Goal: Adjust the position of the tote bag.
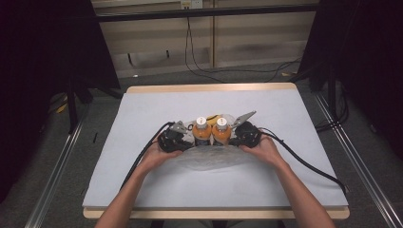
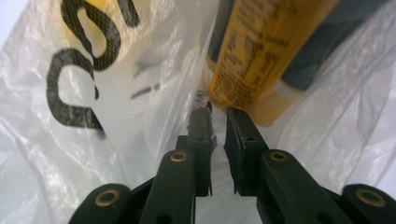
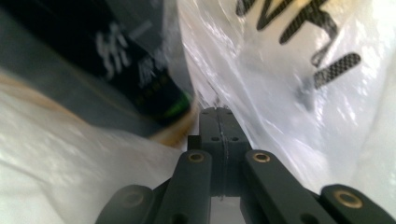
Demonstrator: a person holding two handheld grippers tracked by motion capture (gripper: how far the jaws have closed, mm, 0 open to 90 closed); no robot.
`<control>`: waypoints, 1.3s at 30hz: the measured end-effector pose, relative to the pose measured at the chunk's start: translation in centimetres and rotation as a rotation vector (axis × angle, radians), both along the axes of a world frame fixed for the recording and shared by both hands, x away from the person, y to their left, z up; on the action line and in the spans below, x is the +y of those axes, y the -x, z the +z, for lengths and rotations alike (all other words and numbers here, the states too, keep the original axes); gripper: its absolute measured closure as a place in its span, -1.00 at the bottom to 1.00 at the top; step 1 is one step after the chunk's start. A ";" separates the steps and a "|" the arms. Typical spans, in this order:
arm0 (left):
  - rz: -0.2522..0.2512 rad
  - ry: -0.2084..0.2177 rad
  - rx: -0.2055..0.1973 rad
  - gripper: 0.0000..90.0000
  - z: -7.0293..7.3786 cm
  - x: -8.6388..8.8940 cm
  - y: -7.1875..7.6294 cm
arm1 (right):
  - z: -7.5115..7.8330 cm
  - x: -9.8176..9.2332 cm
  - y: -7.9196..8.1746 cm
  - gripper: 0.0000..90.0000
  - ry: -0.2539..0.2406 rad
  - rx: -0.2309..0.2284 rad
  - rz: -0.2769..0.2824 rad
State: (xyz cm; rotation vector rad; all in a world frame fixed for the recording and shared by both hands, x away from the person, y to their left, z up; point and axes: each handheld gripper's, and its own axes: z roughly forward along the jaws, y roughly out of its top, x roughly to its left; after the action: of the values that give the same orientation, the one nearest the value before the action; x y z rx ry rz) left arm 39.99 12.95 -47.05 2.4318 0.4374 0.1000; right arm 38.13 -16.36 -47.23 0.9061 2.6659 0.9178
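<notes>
Low, both hands flank bottles [image 1: 211,130]: left tongs [image 2: 218,114] parted, right tongs [image 3: 218,113] pinching bag [image 3: 280,93].

Both forearms bare, no sleeves. Left gripper [image 1: 183,137] and right gripper [image 1: 237,134]: black bodies, grey three-cornered top plates, thick black trailing cables. Jaw linkages black with brass-coloured pivot rivets.
</notes>
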 end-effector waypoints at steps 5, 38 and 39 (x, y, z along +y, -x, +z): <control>0.006 -0.014 -0.011 0.69 0.0 0.2 0.1 | 0.3 -0.5 0.3 1.00 0.049 0.015 -0.015; 0.013 -0.239 -0.085 1.00 1.1 4.8 -0.2 | 1.4 -5.1 1.3 1.00 0.338 -0.012 0.033; 0.012 -0.241 -0.086 1.00 1.1 4.8 -0.2 | 1.4 -5.3 1.5 1.00 0.340 -0.011 0.028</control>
State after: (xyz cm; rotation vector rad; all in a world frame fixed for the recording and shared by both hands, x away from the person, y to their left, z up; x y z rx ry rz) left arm 40.23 17.75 -45.96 2.6489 0.4219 0.2757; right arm 36.68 -21.66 -45.80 0.7822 2.7131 0.4493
